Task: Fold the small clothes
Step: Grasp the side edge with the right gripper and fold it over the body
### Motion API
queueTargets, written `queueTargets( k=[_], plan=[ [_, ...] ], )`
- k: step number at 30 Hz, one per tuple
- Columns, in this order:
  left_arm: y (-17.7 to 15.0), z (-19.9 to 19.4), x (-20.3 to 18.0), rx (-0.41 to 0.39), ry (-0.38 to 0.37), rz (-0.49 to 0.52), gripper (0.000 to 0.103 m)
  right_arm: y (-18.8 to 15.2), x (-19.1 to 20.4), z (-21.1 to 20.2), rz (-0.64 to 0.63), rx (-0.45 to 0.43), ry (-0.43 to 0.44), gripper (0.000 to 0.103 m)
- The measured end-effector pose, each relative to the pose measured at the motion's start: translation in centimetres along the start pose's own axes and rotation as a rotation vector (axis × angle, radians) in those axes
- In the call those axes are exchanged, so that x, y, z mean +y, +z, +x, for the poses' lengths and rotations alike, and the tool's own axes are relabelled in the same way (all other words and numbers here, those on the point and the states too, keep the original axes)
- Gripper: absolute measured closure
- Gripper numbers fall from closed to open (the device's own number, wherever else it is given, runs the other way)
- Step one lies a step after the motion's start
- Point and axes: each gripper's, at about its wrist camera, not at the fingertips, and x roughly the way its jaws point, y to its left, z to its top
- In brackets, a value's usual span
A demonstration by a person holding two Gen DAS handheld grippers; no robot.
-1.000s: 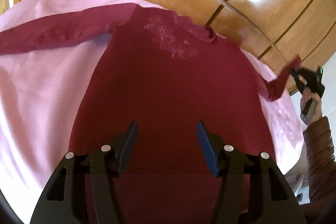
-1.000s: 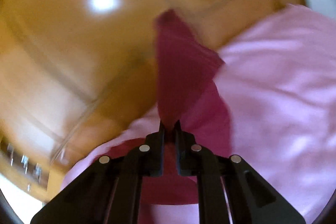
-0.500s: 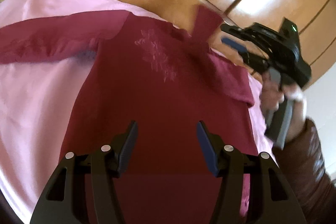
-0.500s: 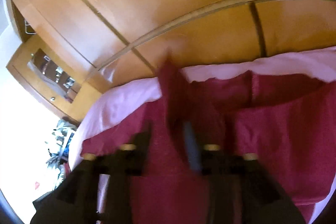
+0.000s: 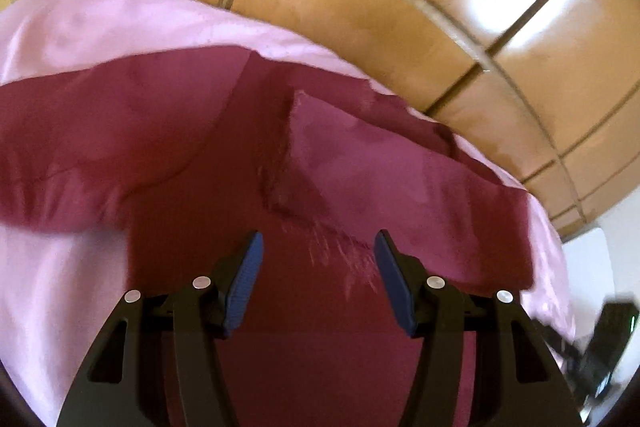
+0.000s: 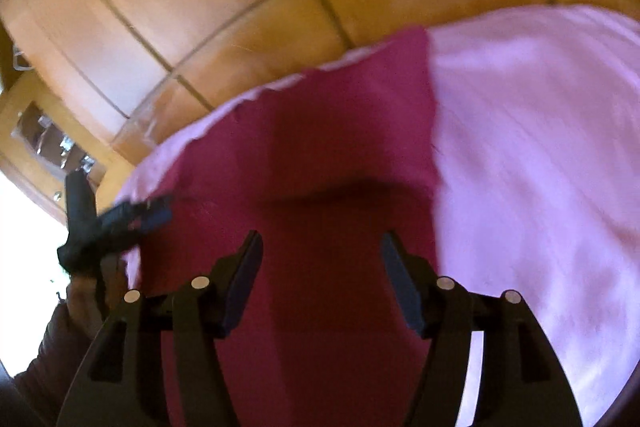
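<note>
The left gripper (image 5: pixel 318 259) is hovering with its jaws apart and nothing between them — the maroon top (image 5: pixel 248 187) is lying spread on the pink sheet (image 5: pixel 52 291) just ahead of and beneath its fingers, one sleeve (image 5: pixel 392 163) folded across the chest. The right gripper (image 6: pixel 322 259) is opening its jaws over the same top (image 6: pixel 320 147) — no cloth between them, pink sheet (image 6: pixel 540 167) stretching away to its right.
</note>
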Motion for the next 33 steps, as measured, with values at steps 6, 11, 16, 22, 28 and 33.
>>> queueTargets(
  k=[6,11,16,22,28,33],
  plan=[
    [2.2,2.3,-1.3,0.014,0.036,0.07,0.096,0.6,-2.3,-1.1,0.064,-0.029,-0.022,0.041],
    [3.7,-2.0,-0.1,-0.159,0.032,0.002,0.096,3.5,-1.0,-0.4,0.022,-0.084,0.0,0.04],
    [3.3,-1.2,1.1,-0.133,0.131,0.019,0.096,6.5,1.4,3.7,-0.035,-0.08,-0.008,0.04],
    [1.7,2.7,1.8,-0.059,0.248,0.114,0.095,8.6,1.0,10.3,-0.053,-0.014,-0.184,0.043],
    [1.3,1.6,2.8,-0.079,0.193,0.075,0.085,7.0,1.0,11.9,-0.178,-0.044,-0.278,0.04],
    [-0.4,-3.4,5.3,-0.149,0.113,-0.024,0.064,6.6,2.3,11.7,-0.243,-0.044,-0.347,0.014]
  ],
)
